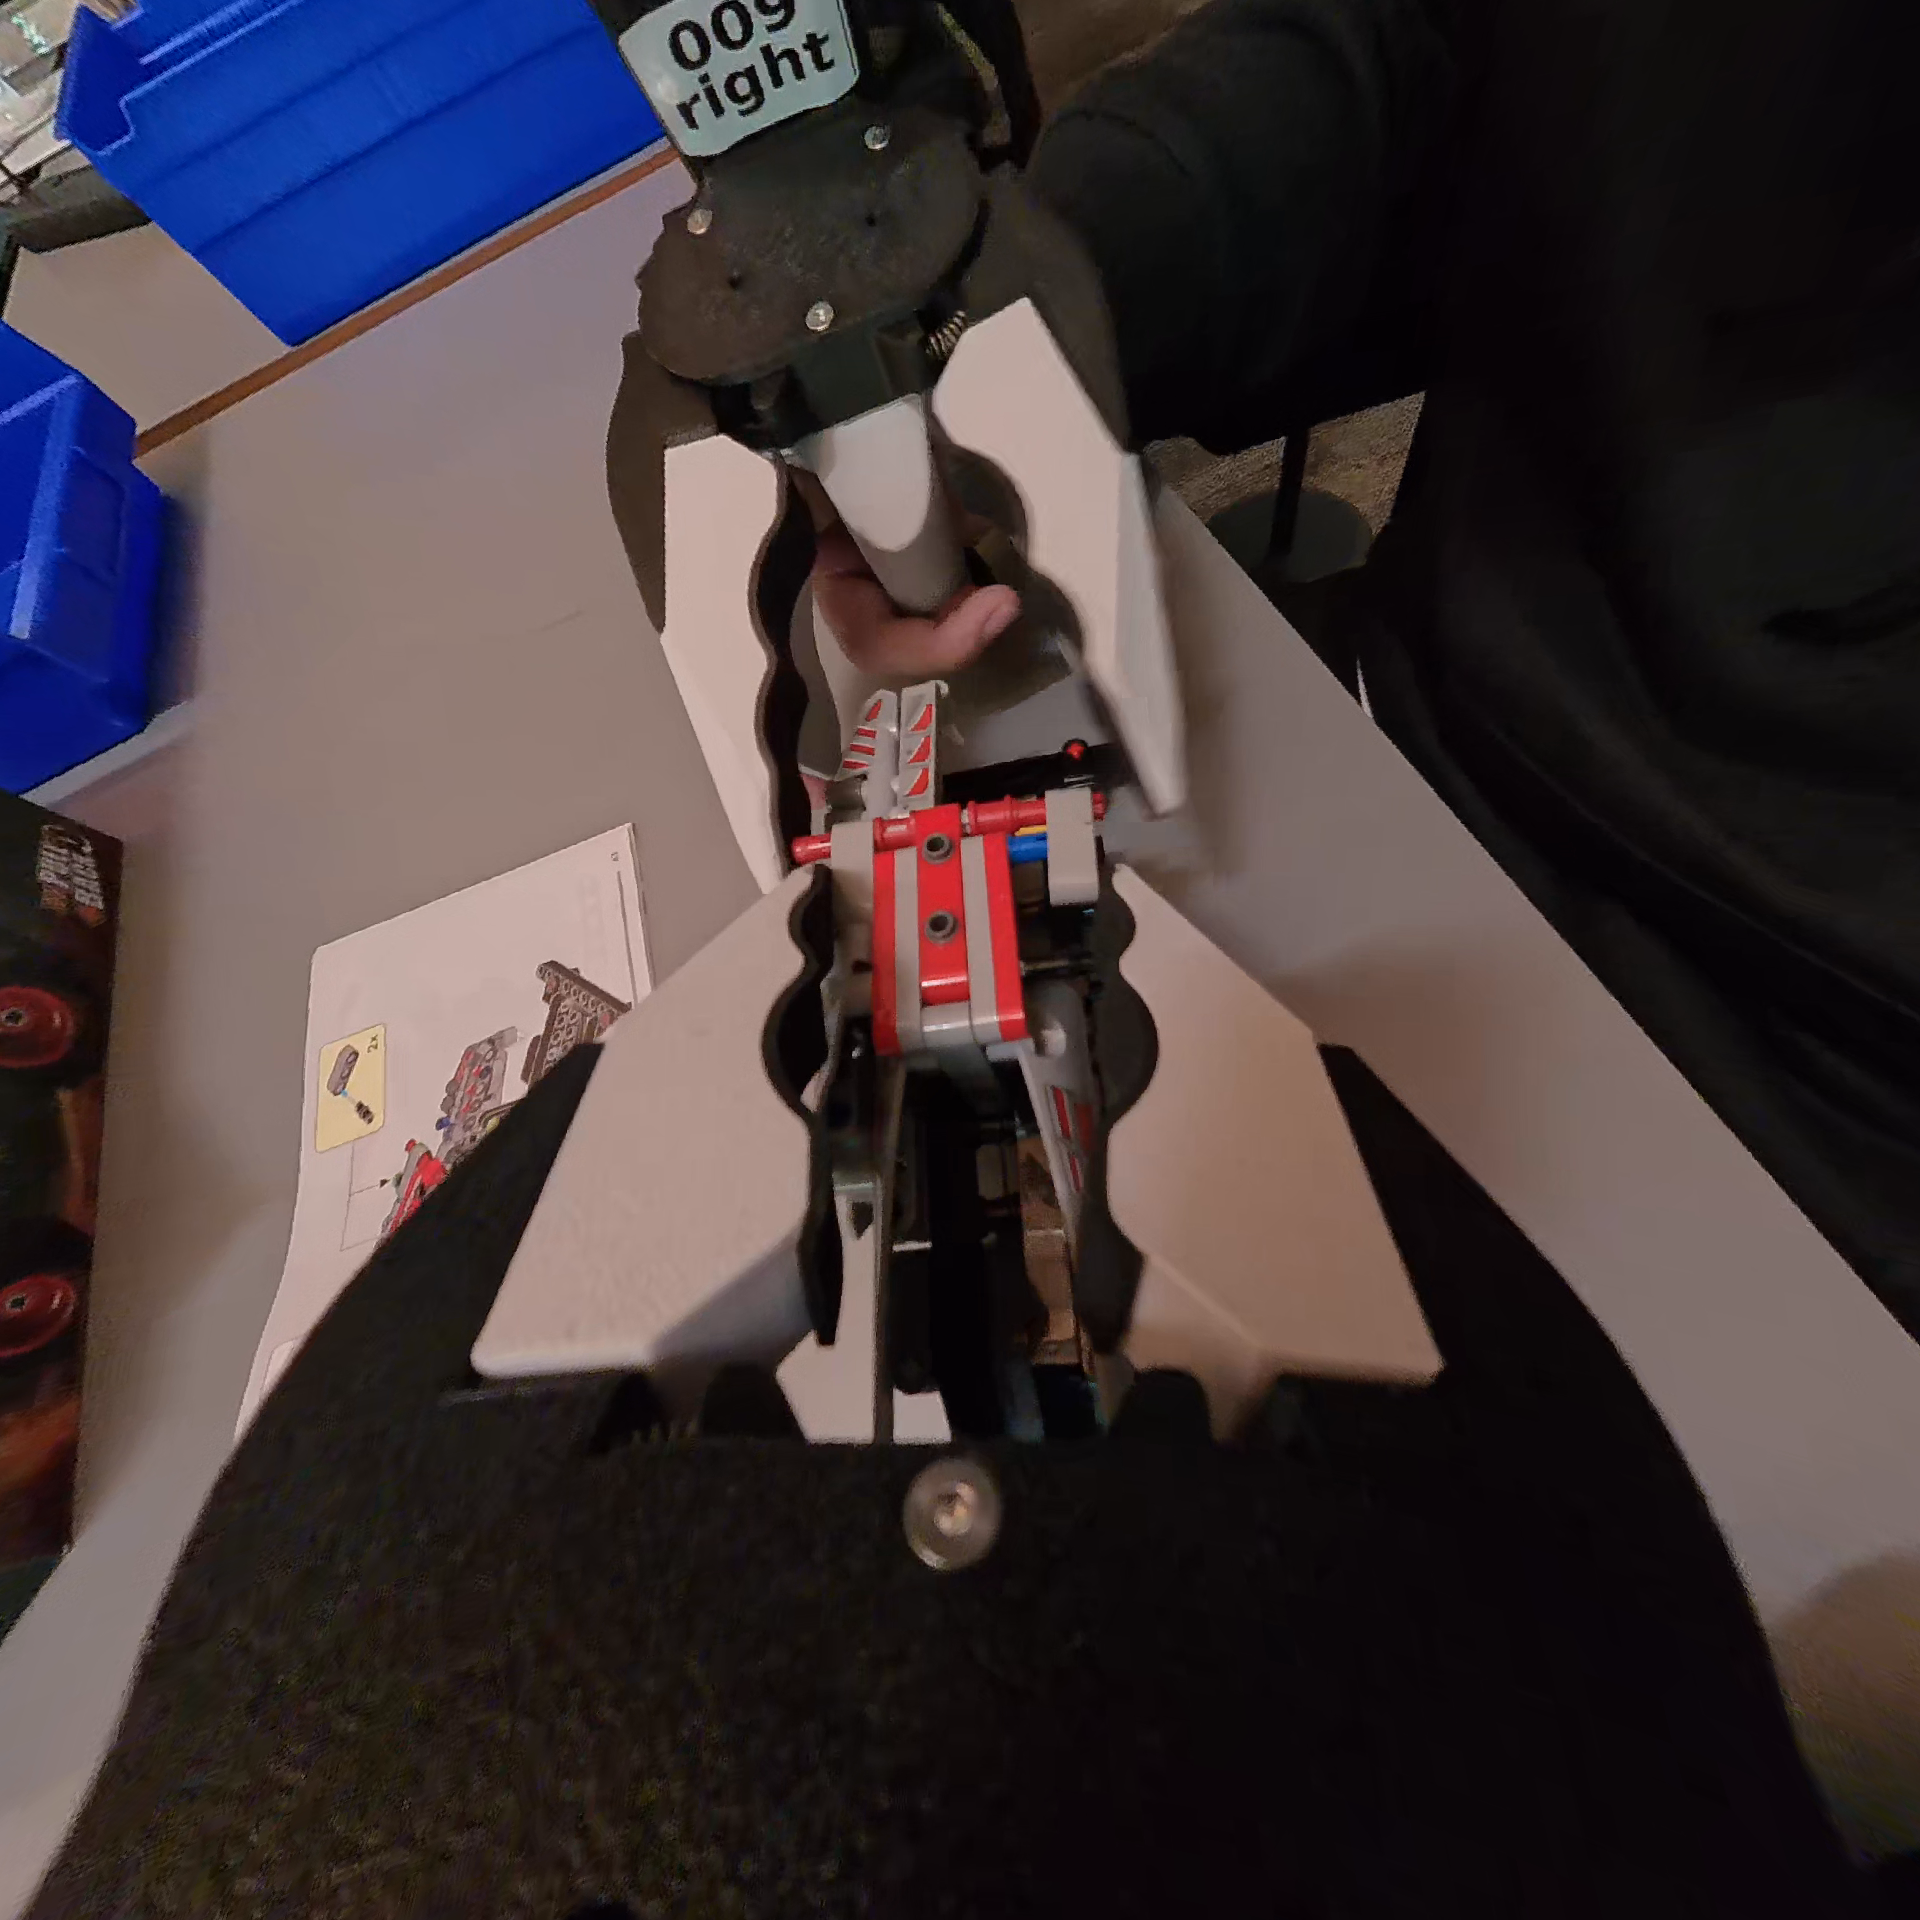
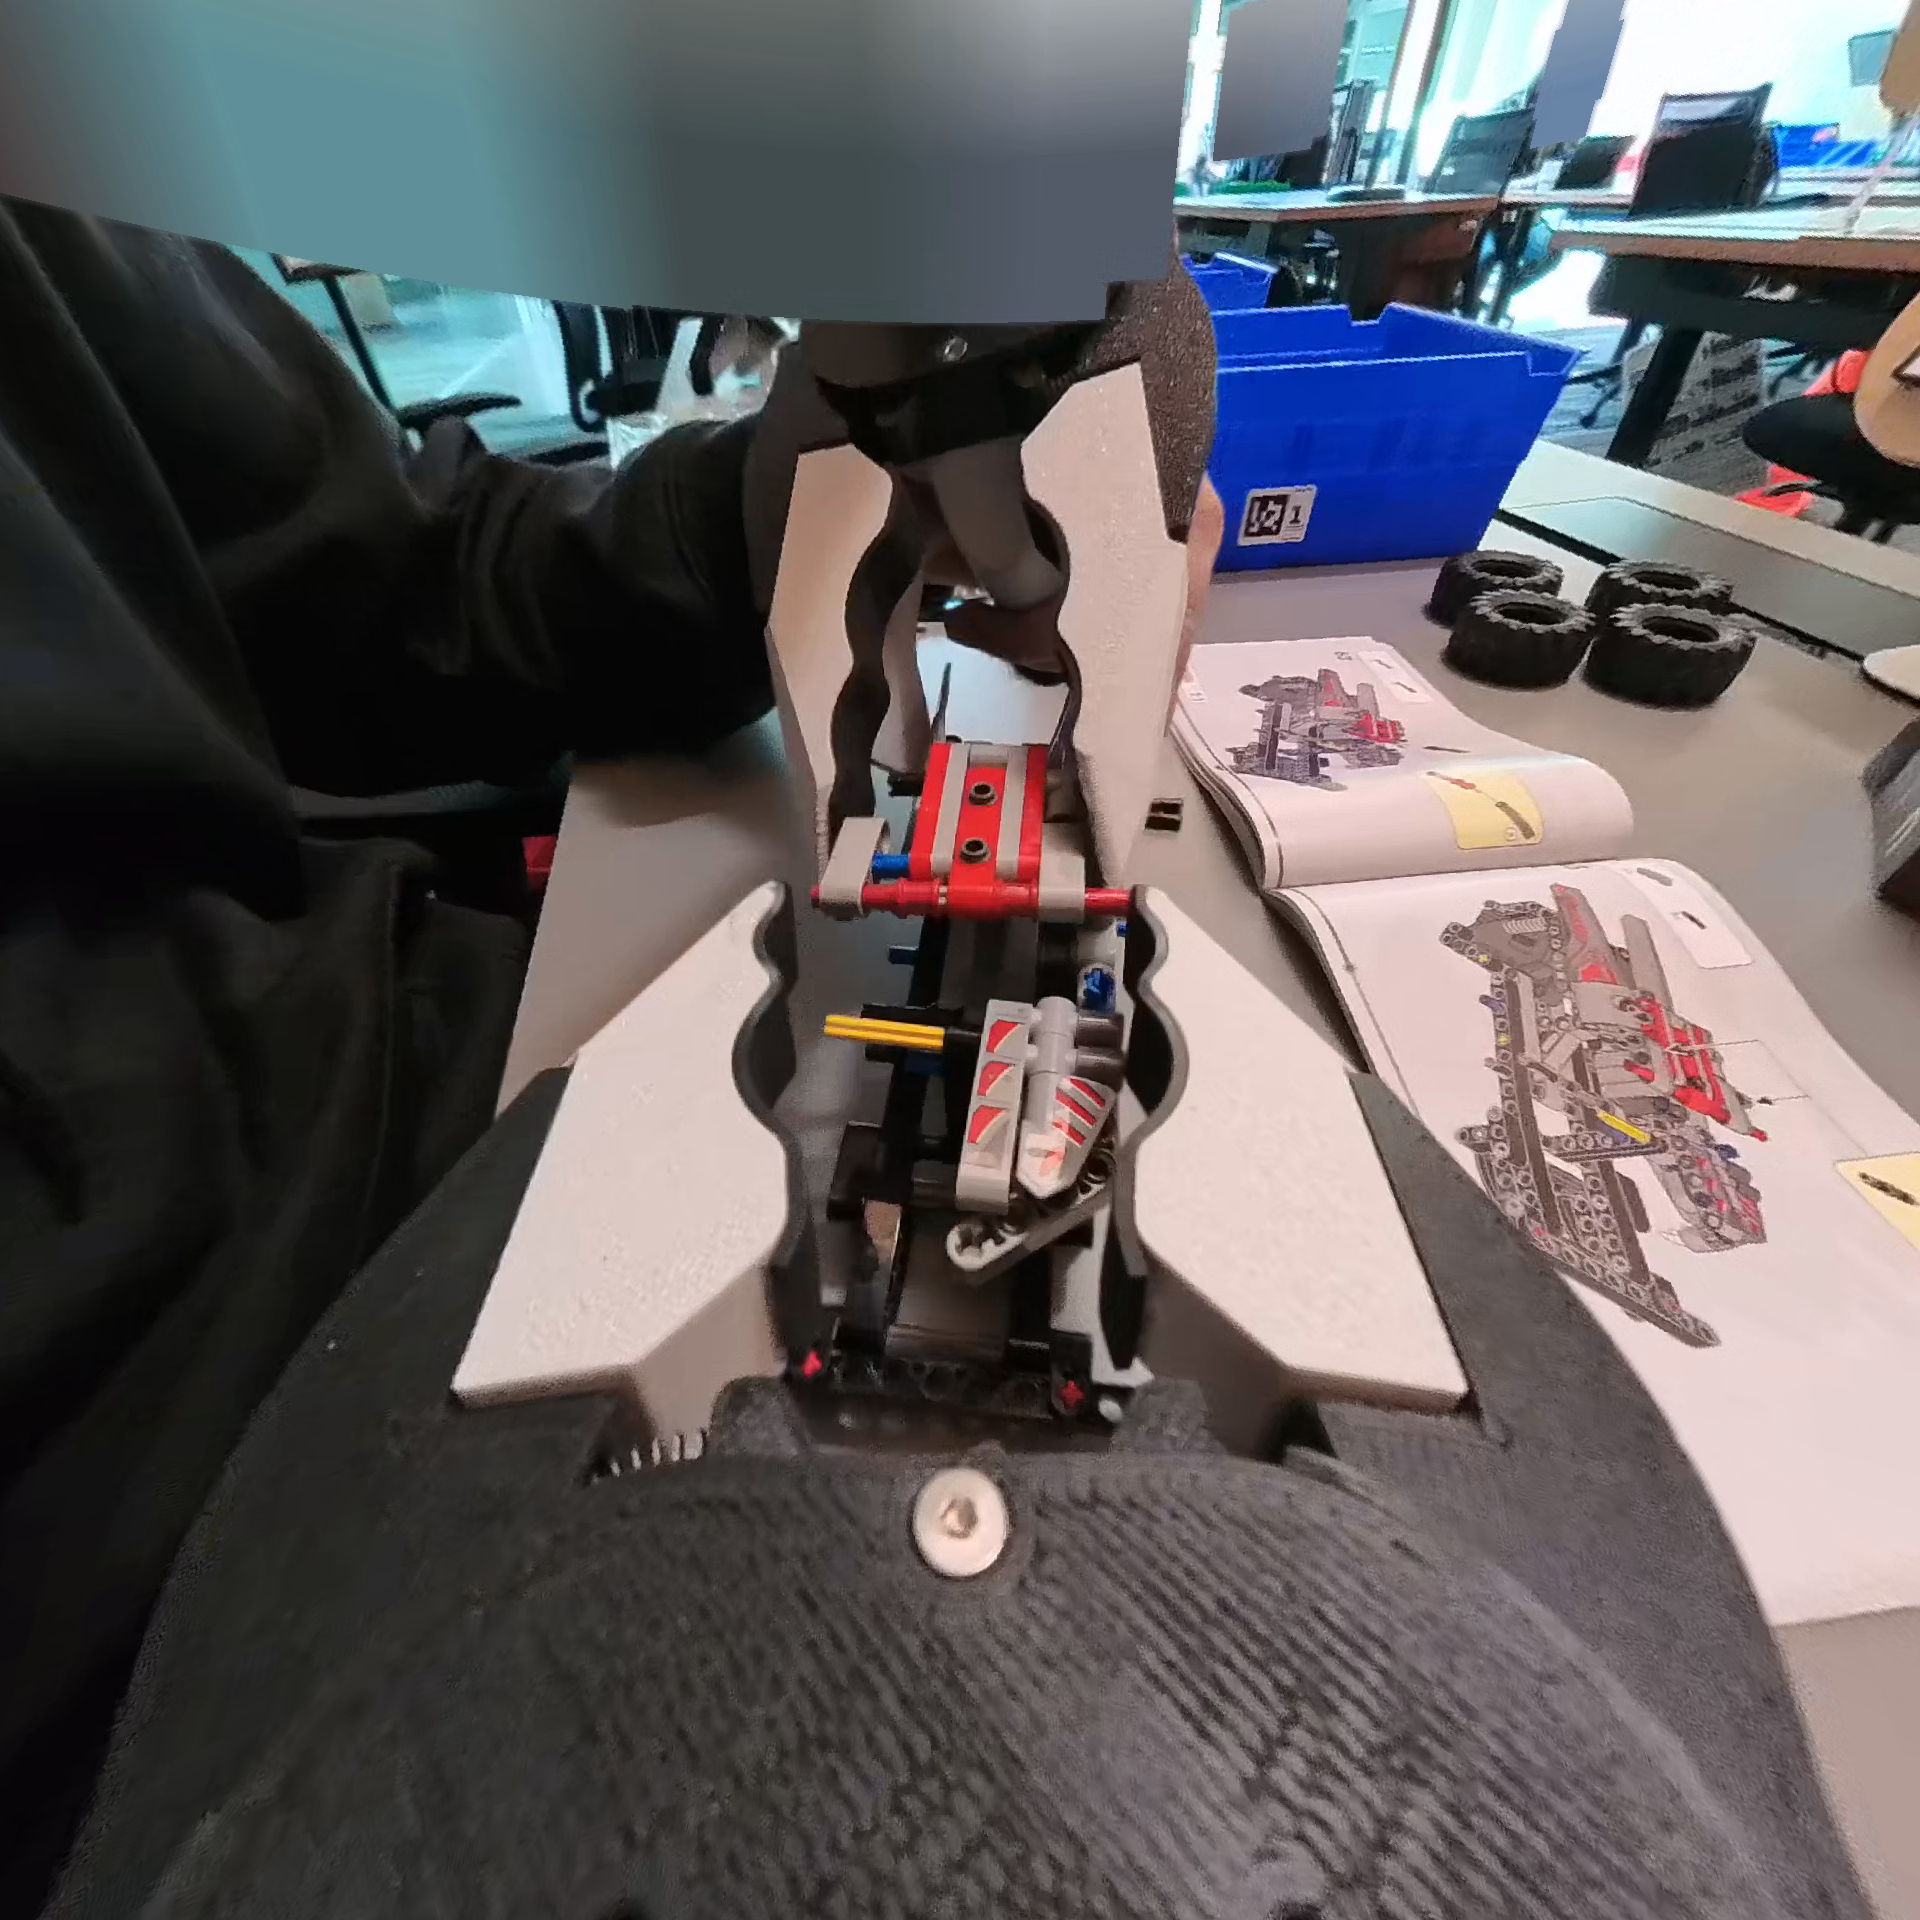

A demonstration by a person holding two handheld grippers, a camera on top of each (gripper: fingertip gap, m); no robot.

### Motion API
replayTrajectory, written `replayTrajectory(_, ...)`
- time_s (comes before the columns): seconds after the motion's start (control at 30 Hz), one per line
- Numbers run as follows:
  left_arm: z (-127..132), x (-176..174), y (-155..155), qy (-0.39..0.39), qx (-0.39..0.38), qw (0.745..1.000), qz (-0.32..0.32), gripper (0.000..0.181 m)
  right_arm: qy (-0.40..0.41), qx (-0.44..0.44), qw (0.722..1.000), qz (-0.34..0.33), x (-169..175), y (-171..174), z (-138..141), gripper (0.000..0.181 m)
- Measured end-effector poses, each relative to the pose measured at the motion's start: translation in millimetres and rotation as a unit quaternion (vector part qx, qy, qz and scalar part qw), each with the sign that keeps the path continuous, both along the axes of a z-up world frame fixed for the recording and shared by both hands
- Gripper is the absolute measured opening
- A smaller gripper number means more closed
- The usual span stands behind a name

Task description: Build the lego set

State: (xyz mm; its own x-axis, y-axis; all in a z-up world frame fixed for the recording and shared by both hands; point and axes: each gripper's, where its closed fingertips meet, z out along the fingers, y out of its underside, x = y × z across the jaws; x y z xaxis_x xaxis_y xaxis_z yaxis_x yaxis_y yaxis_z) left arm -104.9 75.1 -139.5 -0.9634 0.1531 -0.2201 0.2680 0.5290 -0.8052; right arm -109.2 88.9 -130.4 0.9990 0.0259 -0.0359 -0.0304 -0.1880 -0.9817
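In the right wrist view, nearest the camera, the right gripper [image 2: 961, 1039] is clamped around the dark rear frame of the half-built lego truck [image 2: 977, 1122], its grey fingers [image 2: 644, 1164] pressing both sides. At twelve o'clock just beyond, the left gripper [image 2: 961, 831] grips the truck's other end, around the red and grey hood [image 2: 982, 821]. The truck hangs between the two, above the near edge of the table [image 2: 665, 821].

The left wrist view shows the same hold from the opposite end: the left gripper [image 1: 961, 966] is clenched on the hood end, the right gripper [image 1: 966, 769] facing it at twelve o'clock.

At two o'clock in the right wrist view the instruction booklet [image 2: 1558, 1018] lies open, and farther out four black tyres [image 2: 1590, 639] sit loose on the table, with a blue bin [image 2: 1382, 436] behind.

Judging by this, the chassis and hood are assembled; the wheels at least are not yet fitted, so much of the build seems left.
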Motion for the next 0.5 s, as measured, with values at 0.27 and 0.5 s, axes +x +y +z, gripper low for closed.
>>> replayTrajectory(0.27,0.8,0.9,-2.0,0.009,-0.011,1.000,0.005,0.048,-0.068,-0.027,0.997,-0.022,4.8,4.6,-7.8,0.062)
replayTrajectory(0.5,0.8,1.9,-1.2,0.018,-0.009,1.000,0.015,0.047,-0.060,-0.028,0.998,-0.013,5.8,4.7,-8.1,0.061)
